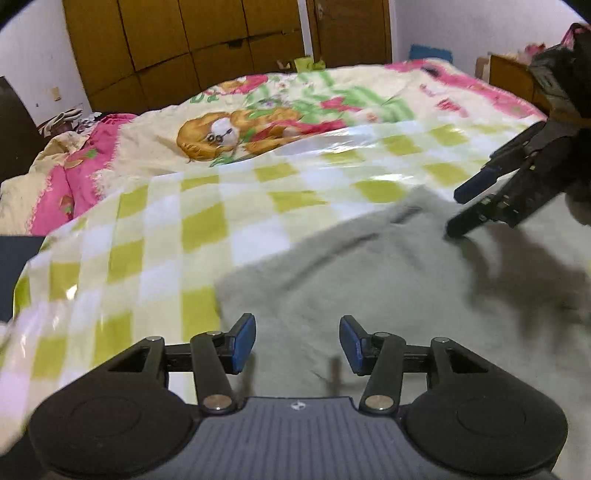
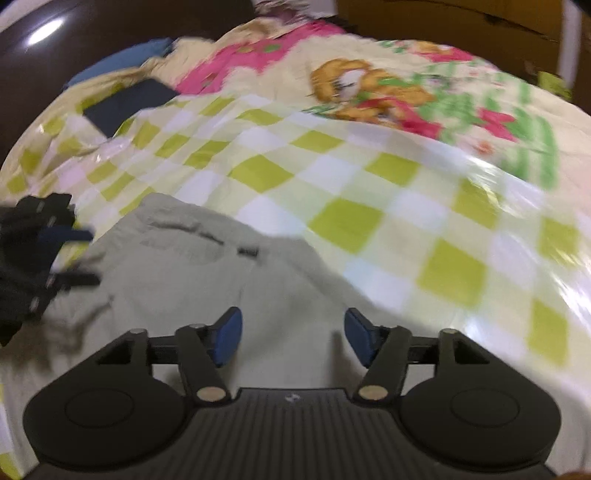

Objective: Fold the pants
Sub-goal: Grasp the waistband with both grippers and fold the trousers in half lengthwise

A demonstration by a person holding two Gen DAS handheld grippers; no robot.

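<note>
Pale grey-green pants (image 1: 369, 280) lie flat on a checked plastic sheet over the bed. My left gripper (image 1: 297, 343) hovers over the pants near their left edge, jaws apart with nothing between the blue pads. In the left wrist view my right gripper (image 1: 458, 210) shows at the right, fingers spread above the cloth. In the right wrist view the same pants (image 2: 207, 280) fill the lower left, and my right gripper (image 2: 293, 341) is open and empty above them. My left gripper (image 2: 86, 258) appears there at the left edge, over the pants' side.
A green-and-white checked plastic sheet (image 1: 207, 221) covers a cartoon-print blanket (image 1: 258, 110) on the bed. A dark flat object (image 2: 125, 103) lies at the sheet's far left corner. Wooden wardrobes (image 1: 184, 44) stand behind the bed. A dark headboard (image 2: 110, 33) is beyond.
</note>
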